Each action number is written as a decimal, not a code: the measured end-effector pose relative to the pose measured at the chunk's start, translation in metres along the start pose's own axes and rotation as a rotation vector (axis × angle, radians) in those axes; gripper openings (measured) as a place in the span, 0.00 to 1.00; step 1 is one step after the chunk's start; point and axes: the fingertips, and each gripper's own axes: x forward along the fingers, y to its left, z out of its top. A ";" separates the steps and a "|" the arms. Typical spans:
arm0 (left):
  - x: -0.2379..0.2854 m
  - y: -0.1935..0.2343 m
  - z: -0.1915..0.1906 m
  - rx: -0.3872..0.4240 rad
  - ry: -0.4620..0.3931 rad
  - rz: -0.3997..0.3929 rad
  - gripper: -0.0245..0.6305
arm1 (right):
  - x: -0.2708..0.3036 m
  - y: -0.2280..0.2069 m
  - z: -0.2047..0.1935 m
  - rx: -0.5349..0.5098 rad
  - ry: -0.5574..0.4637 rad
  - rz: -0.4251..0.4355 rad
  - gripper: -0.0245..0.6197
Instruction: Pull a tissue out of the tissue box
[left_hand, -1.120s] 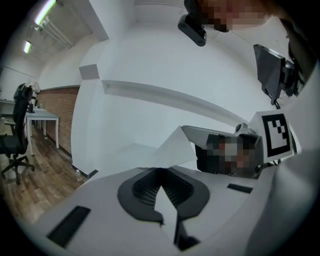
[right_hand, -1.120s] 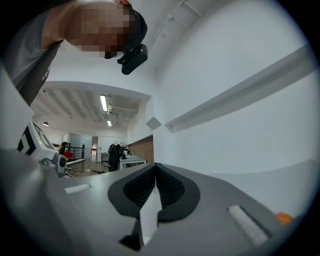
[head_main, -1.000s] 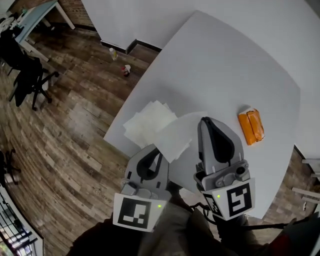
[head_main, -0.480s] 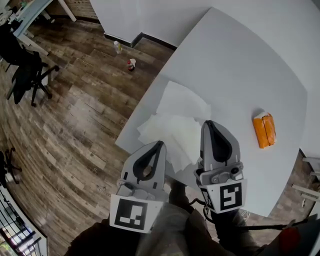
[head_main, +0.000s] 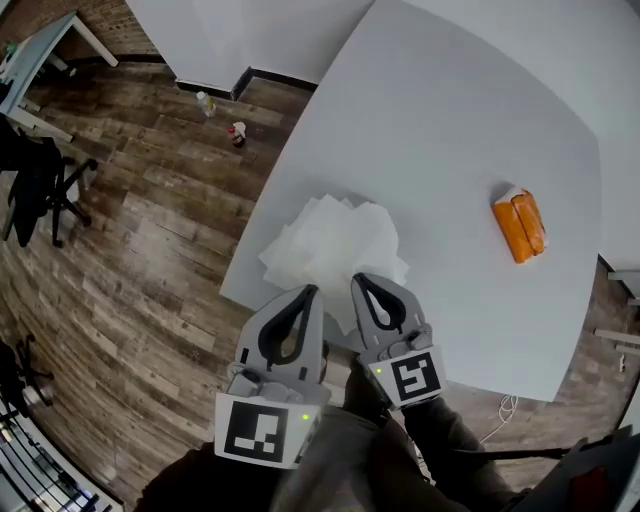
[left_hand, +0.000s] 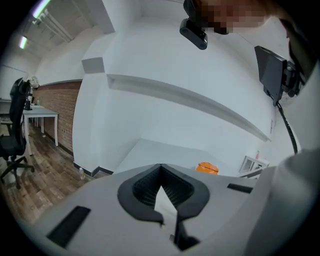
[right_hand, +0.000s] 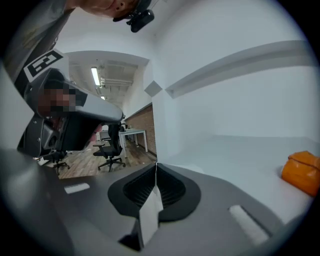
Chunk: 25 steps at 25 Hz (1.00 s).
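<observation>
step: setting down a pulled tissue (right_hand: 150, 215) on the pile (head_main: 330, 240) at the near left edge of the bench (head_main: 460, 110) | right gripper (head_main: 358, 282) jaws clenched on it | left gripper (head_main: 308, 293) jaws clenched (seemingly on nothing) | tissue box (head_main: 519, 225) near right edge | next: release

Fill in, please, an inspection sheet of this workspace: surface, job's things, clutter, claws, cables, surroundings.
Surface: white table.
Job's things: orange tissue pack on the right side; loose tissues piled at the table's left edge.
Clutter: nothing seen on the table.
Claws: right claw shut on a tissue; left claw shut beside the pile, hold unclear.
Cables: white cable on the floor.
Surroundings: wooden floor, two bottles, black chair, white wall.
</observation>
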 end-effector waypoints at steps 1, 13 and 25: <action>-0.001 -0.003 0.000 0.003 0.001 -0.011 0.04 | -0.001 0.005 -0.006 0.030 0.019 0.019 0.06; -0.036 -0.066 -0.006 0.061 -0.045 -0.058 0.04 | -0.090 0.034 0.005 0.178 -0.085 0.058 0.21; -0.110 -0.262 -0.009 0.223 -0.194 -0.169 0.04 | -0.352 0.012 0.074 0.235 -0.354 -0.099 0.11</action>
